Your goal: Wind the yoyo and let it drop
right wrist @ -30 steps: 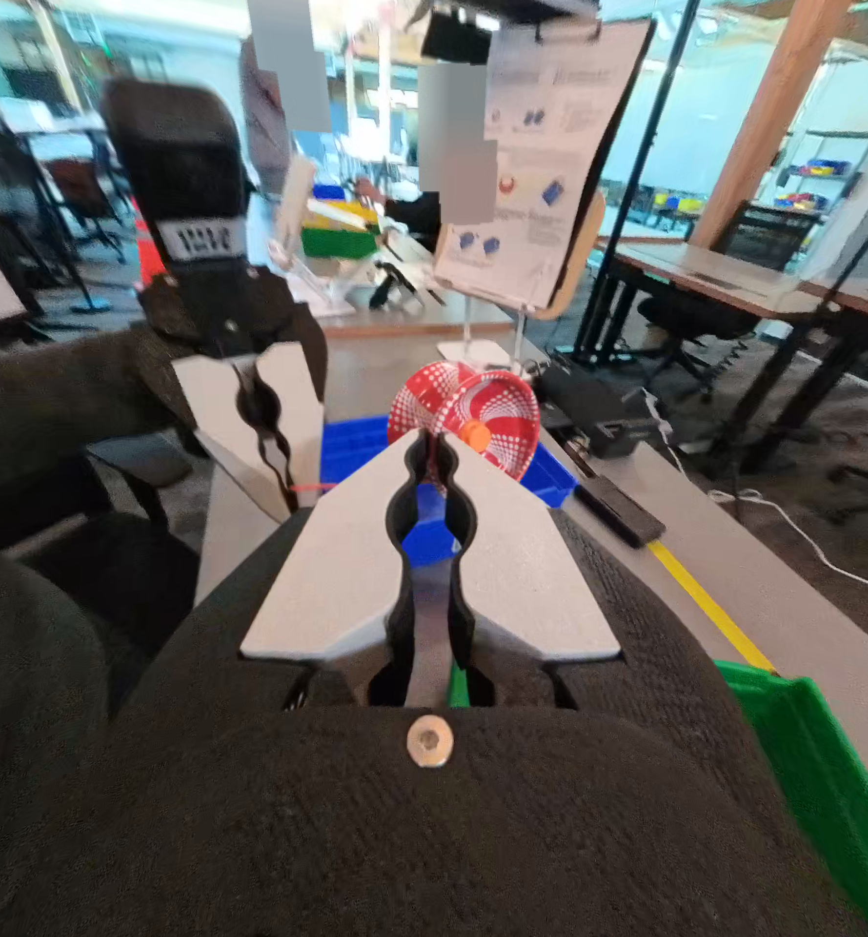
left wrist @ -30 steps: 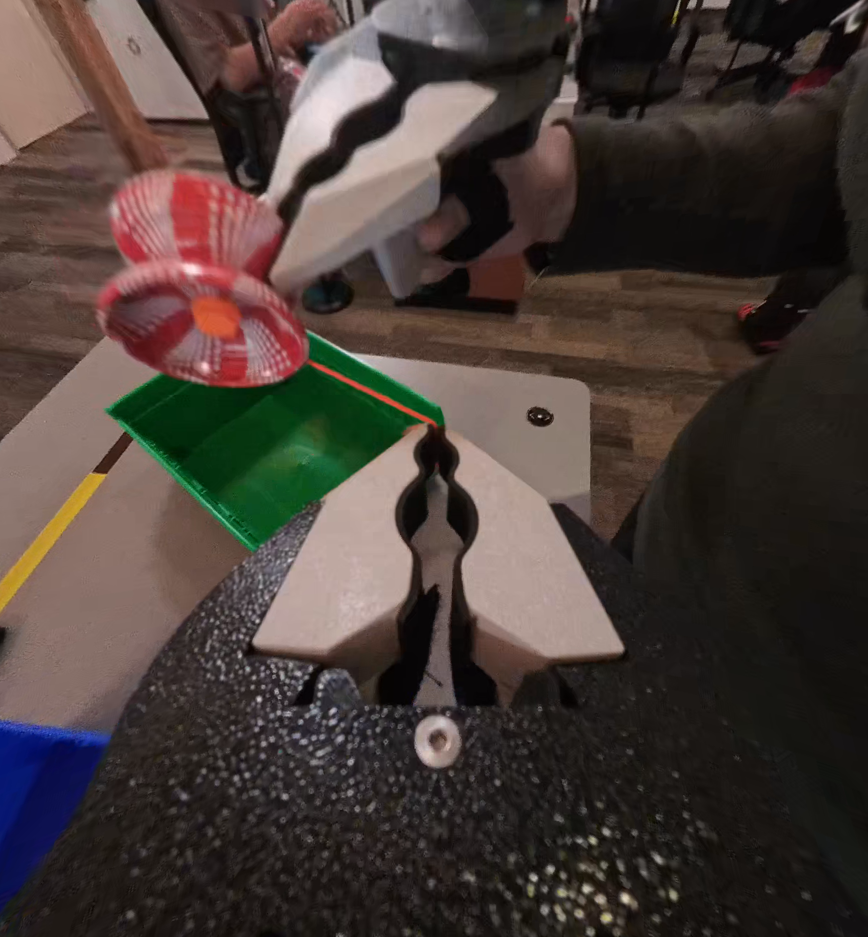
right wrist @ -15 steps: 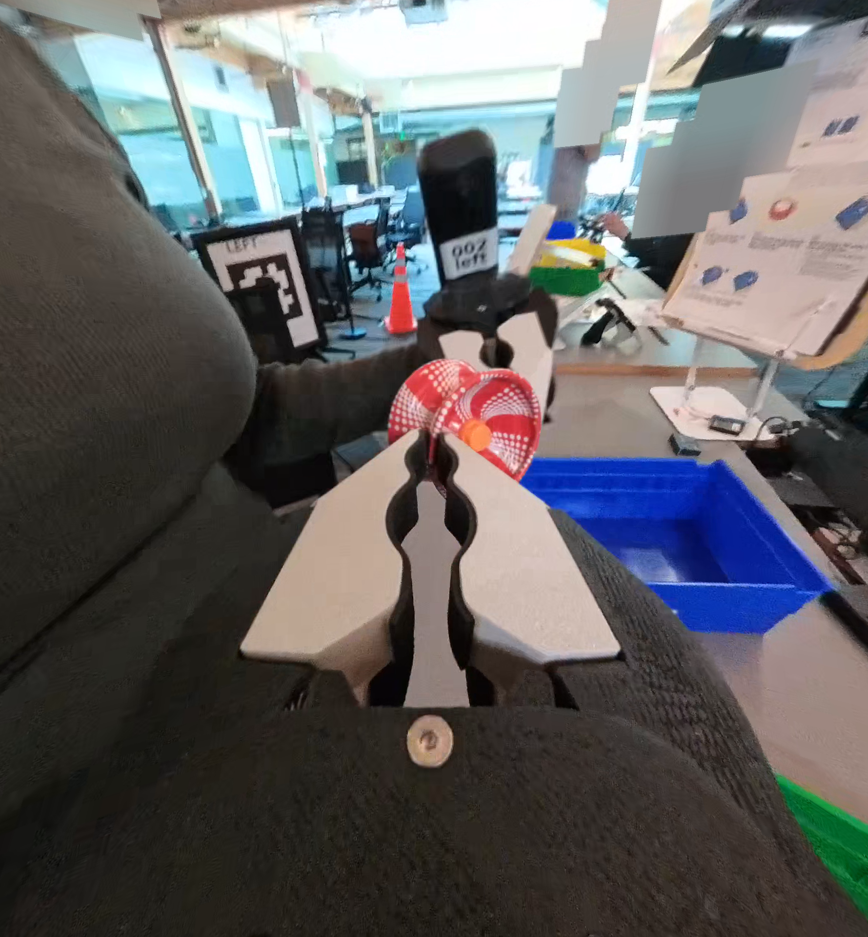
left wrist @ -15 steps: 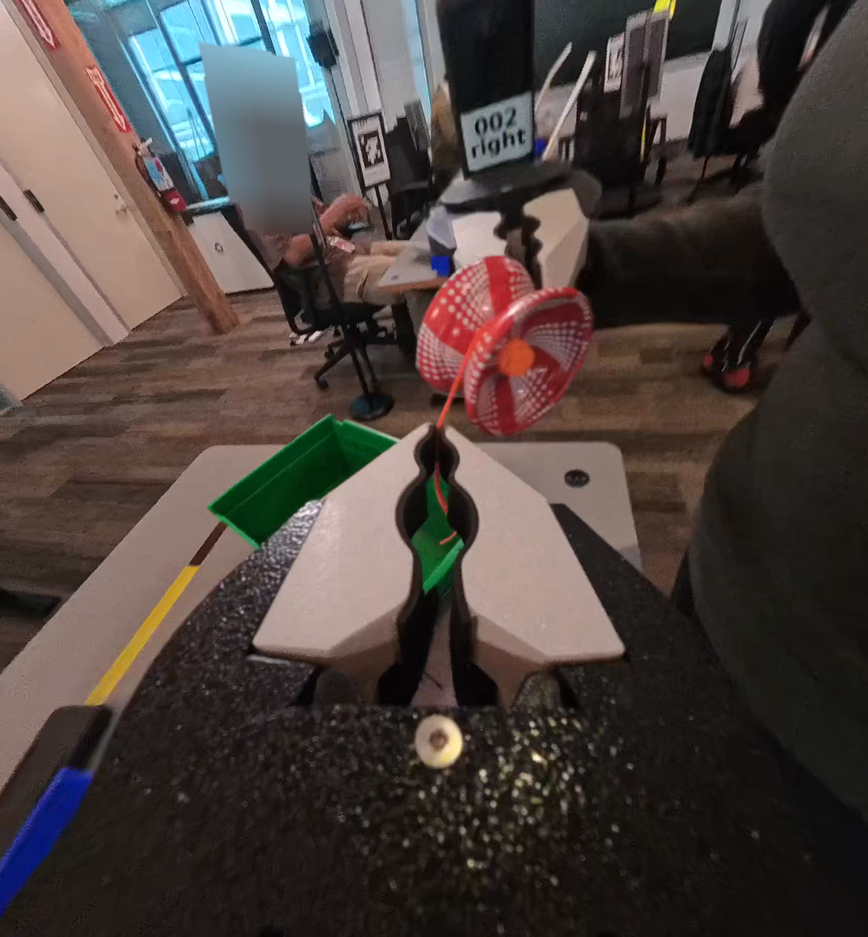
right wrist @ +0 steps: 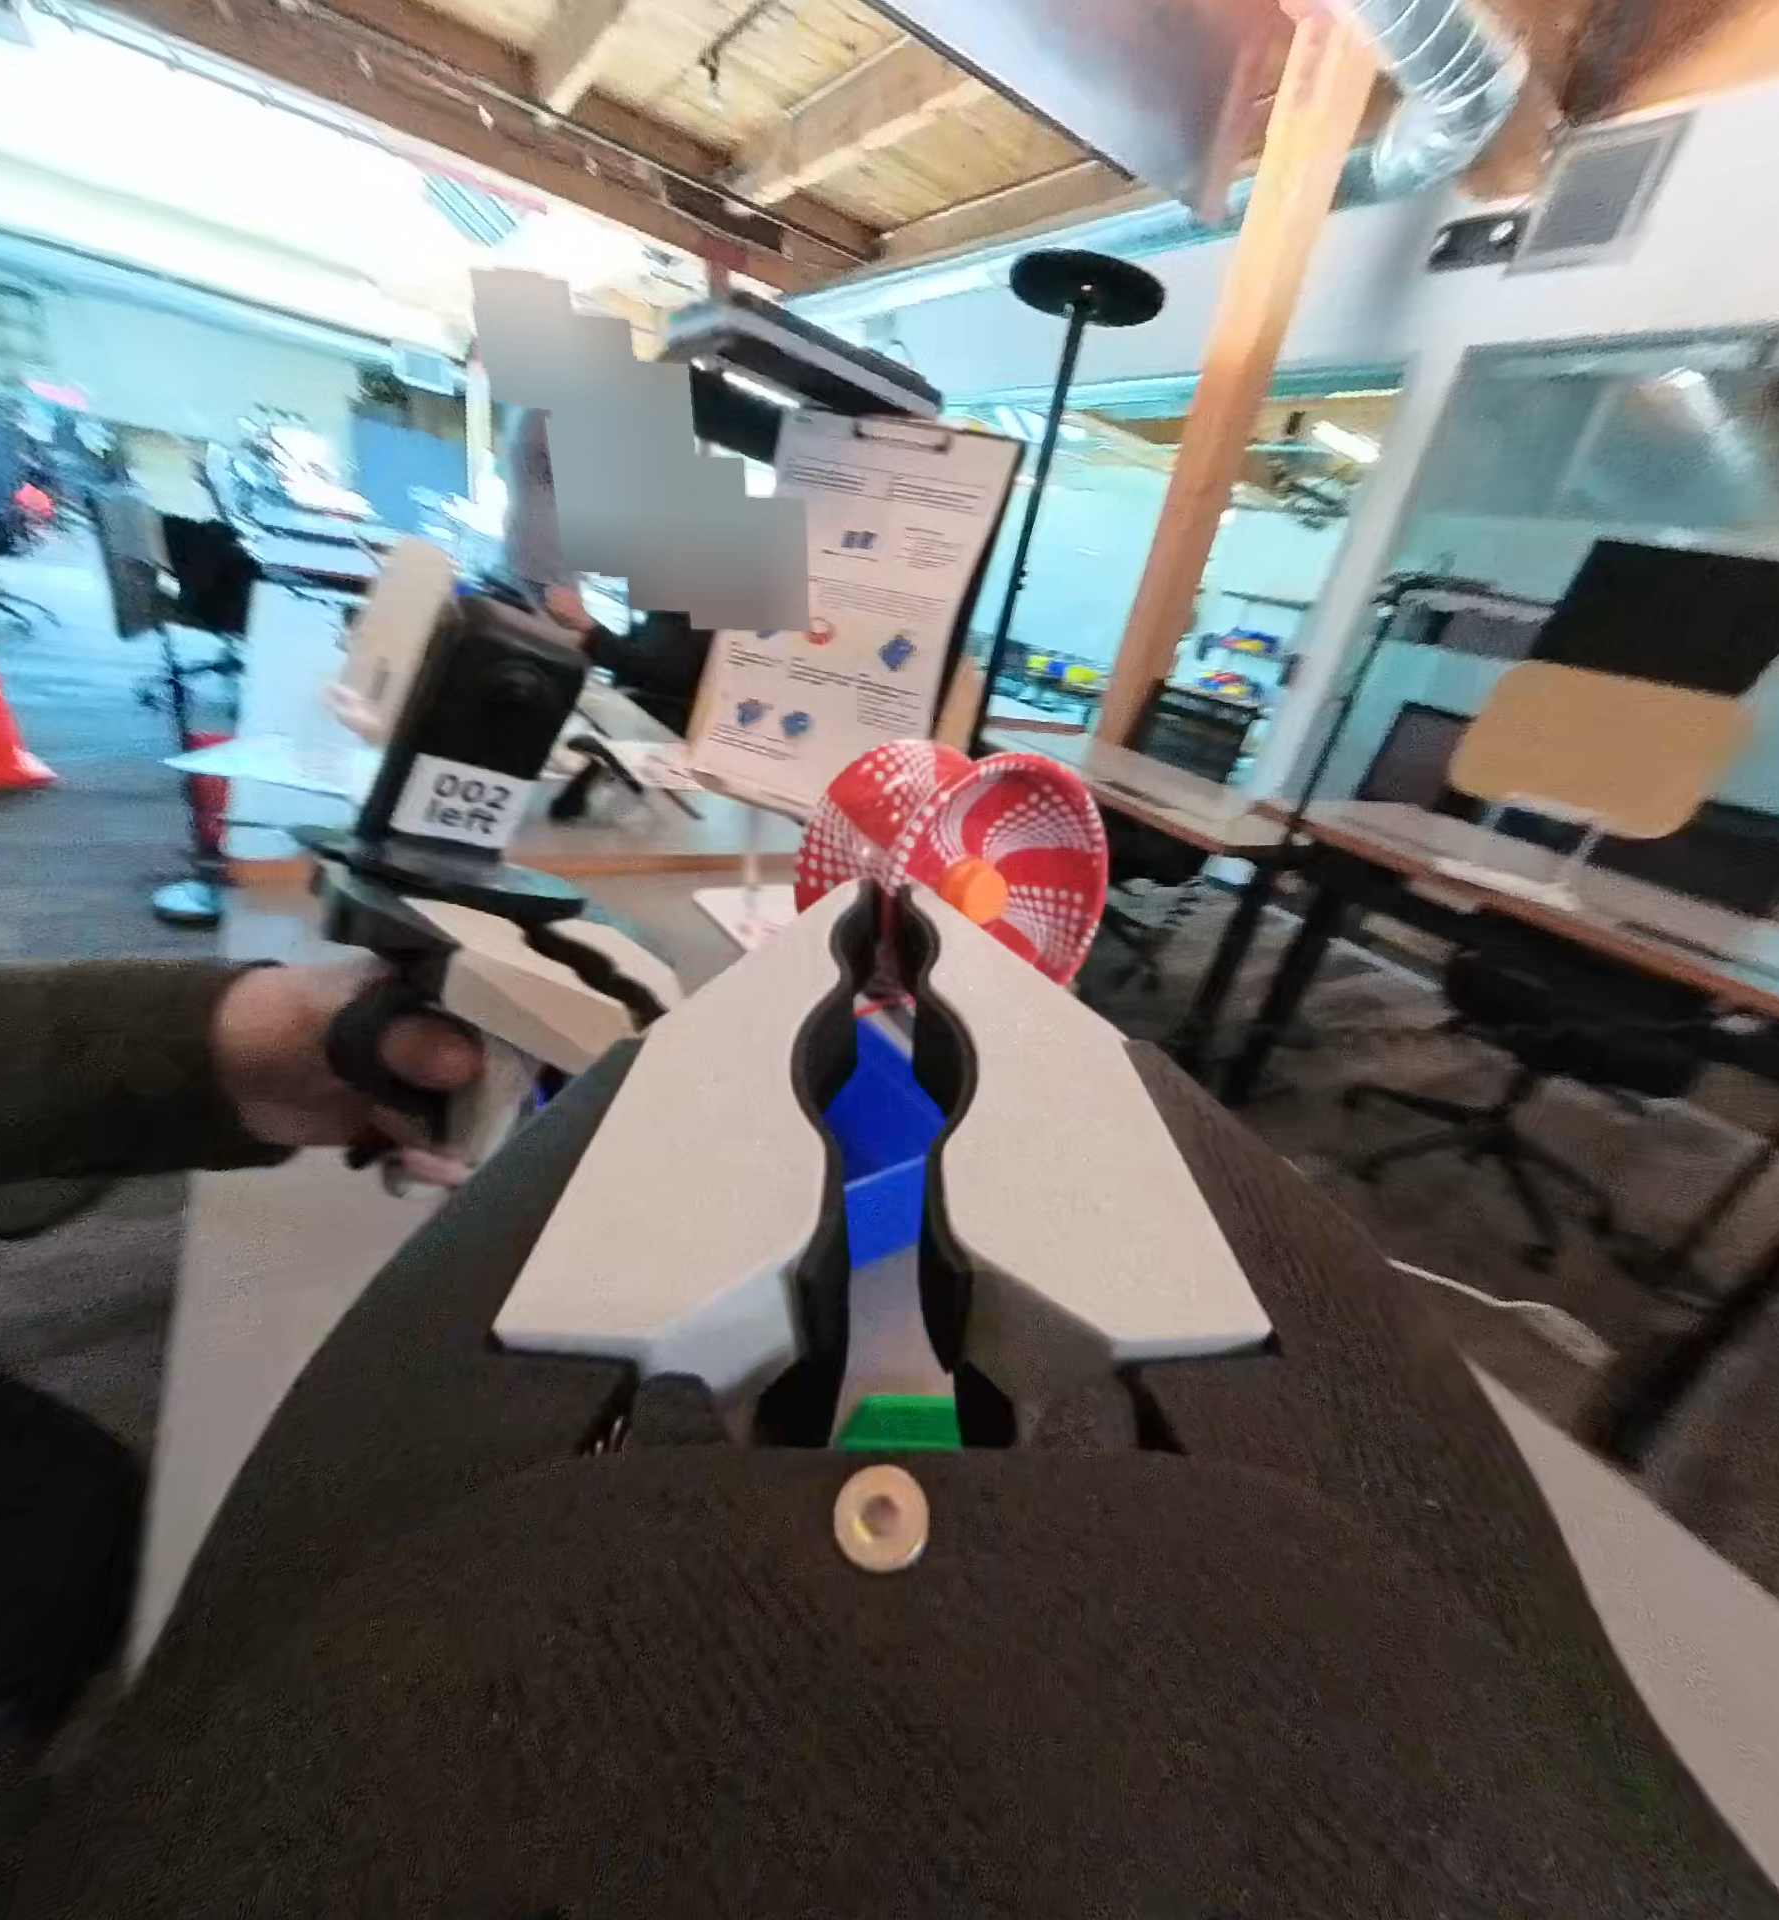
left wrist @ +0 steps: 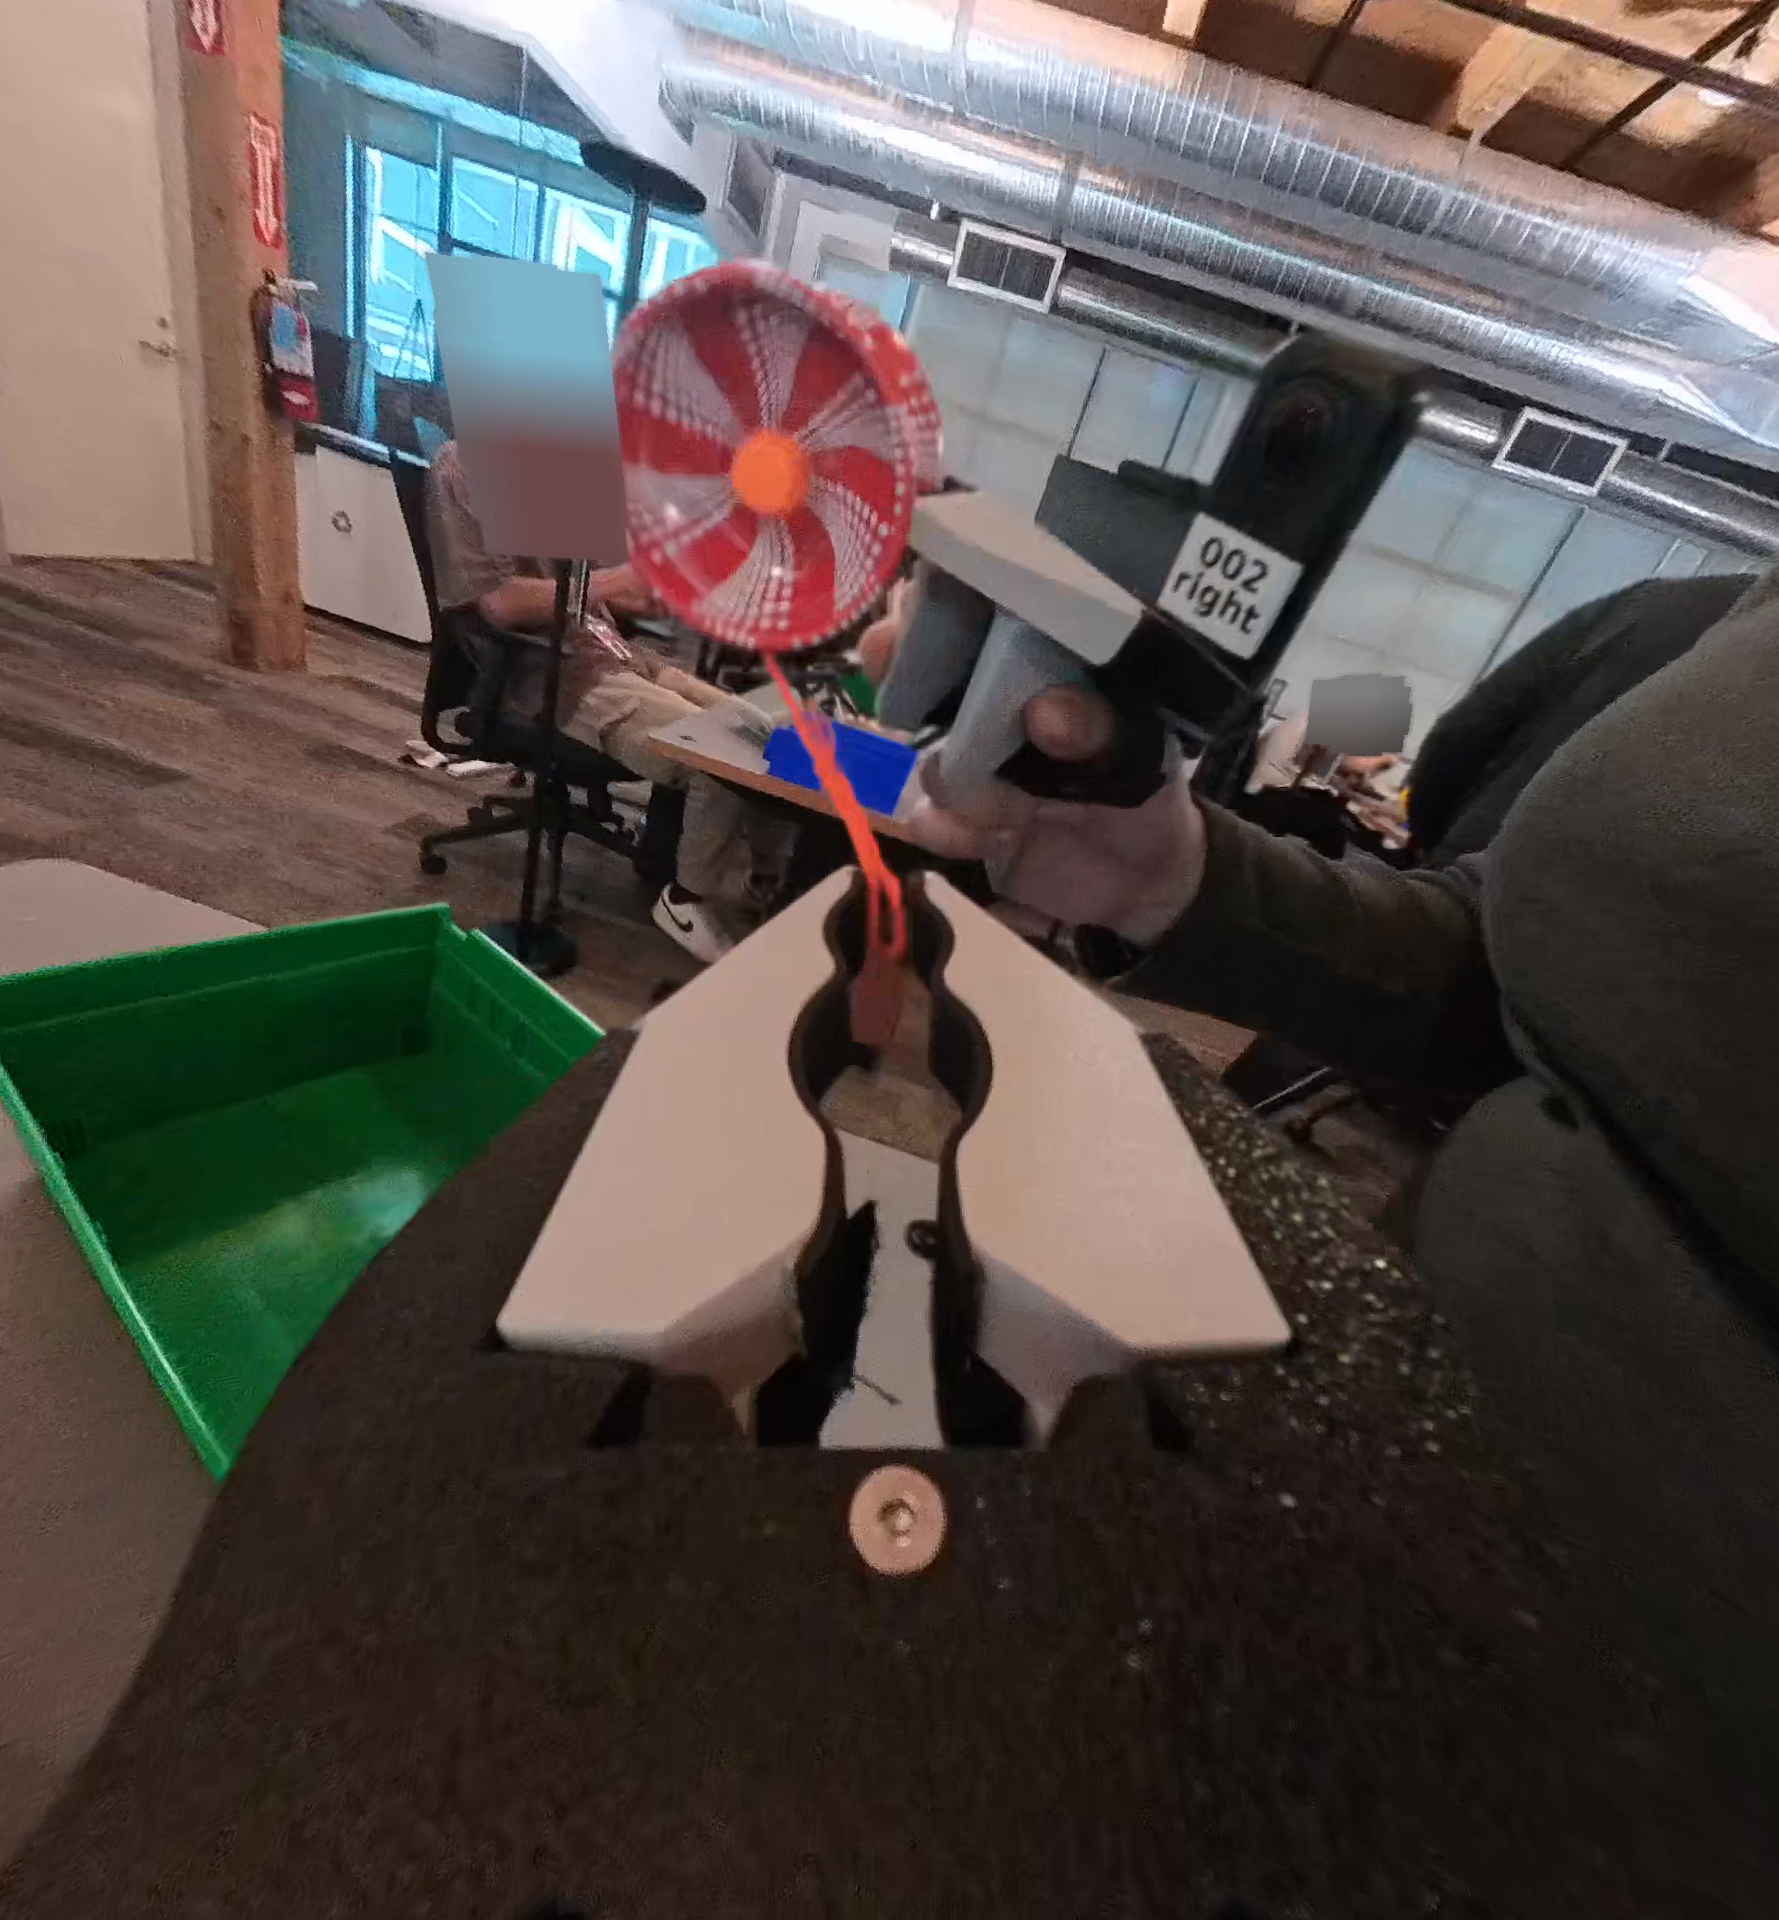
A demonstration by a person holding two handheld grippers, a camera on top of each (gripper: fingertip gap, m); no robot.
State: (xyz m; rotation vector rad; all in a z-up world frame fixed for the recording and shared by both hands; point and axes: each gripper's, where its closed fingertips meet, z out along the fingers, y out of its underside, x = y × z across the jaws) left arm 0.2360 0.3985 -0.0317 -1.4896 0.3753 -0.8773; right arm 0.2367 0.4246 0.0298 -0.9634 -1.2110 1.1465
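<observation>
Holding both tools raised off the table, you have the red-and-white yoyo pinched at its central groove by the tips of your right gripper, whose fingers are pressed together on it; one half sits to each side of the tips, the orange hub facing right. Your left gripper has its tips closed on the orange string, which runs up and slightly left from them to the underside of the yoyo. A loop and a short tail of string hang in the gap behind those tips. Your right gripper appears just right of the yoyo in the left wrist view. A green bin lies below and left of the left gripper, on the grey table. A blue bin shows through the gap between the right gripper's fingers, beneath the yoyo.
</observation>
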